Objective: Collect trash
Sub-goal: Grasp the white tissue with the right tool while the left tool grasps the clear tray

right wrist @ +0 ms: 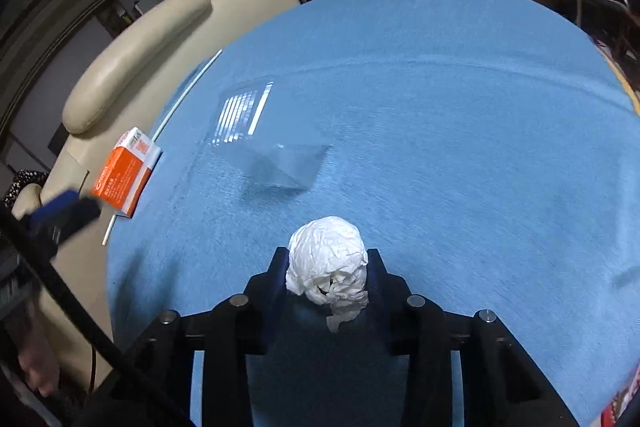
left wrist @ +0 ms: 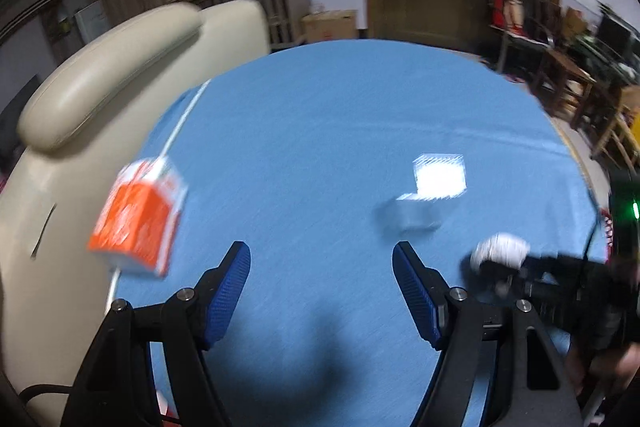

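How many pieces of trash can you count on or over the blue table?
3: crumpled paper ball clamped in the right gripper; orange box at the left edge; clear wrapper mid-table. Others may be hidden.

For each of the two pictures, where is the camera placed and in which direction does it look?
Left wrist: sits on the left gripper, looks down across the blue tablecloth; open fingers, right gripper show.
Right wrist: sits on the right gripper, shut on the paper ball; left gripper shows.
Shared: orange box, clear plastic packet, beige chair.
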Demonstrator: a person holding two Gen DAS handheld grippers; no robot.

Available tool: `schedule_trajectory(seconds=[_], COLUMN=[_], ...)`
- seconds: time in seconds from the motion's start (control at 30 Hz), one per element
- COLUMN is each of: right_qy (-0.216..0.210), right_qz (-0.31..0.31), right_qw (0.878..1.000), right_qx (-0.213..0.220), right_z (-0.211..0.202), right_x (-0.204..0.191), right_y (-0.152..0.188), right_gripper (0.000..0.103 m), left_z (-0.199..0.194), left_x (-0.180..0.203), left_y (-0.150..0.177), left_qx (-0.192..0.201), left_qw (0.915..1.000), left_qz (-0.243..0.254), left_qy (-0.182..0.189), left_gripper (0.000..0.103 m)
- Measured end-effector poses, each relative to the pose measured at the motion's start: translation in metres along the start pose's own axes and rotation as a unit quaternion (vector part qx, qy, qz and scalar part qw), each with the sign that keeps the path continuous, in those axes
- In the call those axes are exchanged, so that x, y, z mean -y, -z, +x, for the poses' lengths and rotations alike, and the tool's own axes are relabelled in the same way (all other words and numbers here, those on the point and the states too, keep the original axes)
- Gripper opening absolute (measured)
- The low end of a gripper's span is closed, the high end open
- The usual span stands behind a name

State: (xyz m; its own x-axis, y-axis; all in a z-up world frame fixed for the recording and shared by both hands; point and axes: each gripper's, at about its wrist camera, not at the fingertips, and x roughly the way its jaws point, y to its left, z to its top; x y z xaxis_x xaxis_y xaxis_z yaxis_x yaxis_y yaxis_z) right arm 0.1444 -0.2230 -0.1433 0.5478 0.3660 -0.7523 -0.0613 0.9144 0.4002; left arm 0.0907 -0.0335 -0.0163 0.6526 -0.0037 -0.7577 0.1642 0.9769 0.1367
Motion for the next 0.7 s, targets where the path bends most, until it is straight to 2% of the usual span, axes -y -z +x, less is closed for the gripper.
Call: schedule_trajectory(seconds=[0.17,0.23,0.47,0.5,0.53,0.57,0.7], right_qy=[0.012,0.02,0.022,0.022,0.021,0.022,0.023], right_qz=[0.006,0.008,0.023,0.023,0.022,0.021,0.011], right_qw=[1.0,0.999,0.999,0.999,0.999,0.999,0.999], right_qx=[0.02,0.026,0.034,0.034,0.035,0.035,0.041], right_z=[-0.037,-0.047,-0.061,-0.061,-0.061,-0.061,-0.065], right_x=[0.022,0.029,0.042,0.042,0.041,0.04,0.035], right_y=[0.02,0.027,0.034,0.035,0.035,0.036,0.039], right_gripper=[0.04,0.04,0.04,0.04,0.04,0.04,0.04], left_z=[0.028,0.04,0.083,0.087,0.088,0.089,0.076], left_x=[0.044,0.057,0.064,0.059,0.055,0.052,0.046], left_y=[-0.033,-0.04,-0.046,-0.045,-0.044,-0.043,-0.039], left_qx=[-0.017,-0.031,-0.059,-0.057,-0.054,-0.057,-0.038], left_qw=[0.9982,0.9972,0.9969,0.9969,0.9964,0.9954,0.9965], left_qz=[0.014,0.016,0.011,0.004,-0.005,-0.009,-0.003], left_qy=[0.055,0.066,0.051,0.055,0.065,0.076,0.074], left_gripper=[0.076,0.076,0.075,0.071,0.051,0.046,0.045])
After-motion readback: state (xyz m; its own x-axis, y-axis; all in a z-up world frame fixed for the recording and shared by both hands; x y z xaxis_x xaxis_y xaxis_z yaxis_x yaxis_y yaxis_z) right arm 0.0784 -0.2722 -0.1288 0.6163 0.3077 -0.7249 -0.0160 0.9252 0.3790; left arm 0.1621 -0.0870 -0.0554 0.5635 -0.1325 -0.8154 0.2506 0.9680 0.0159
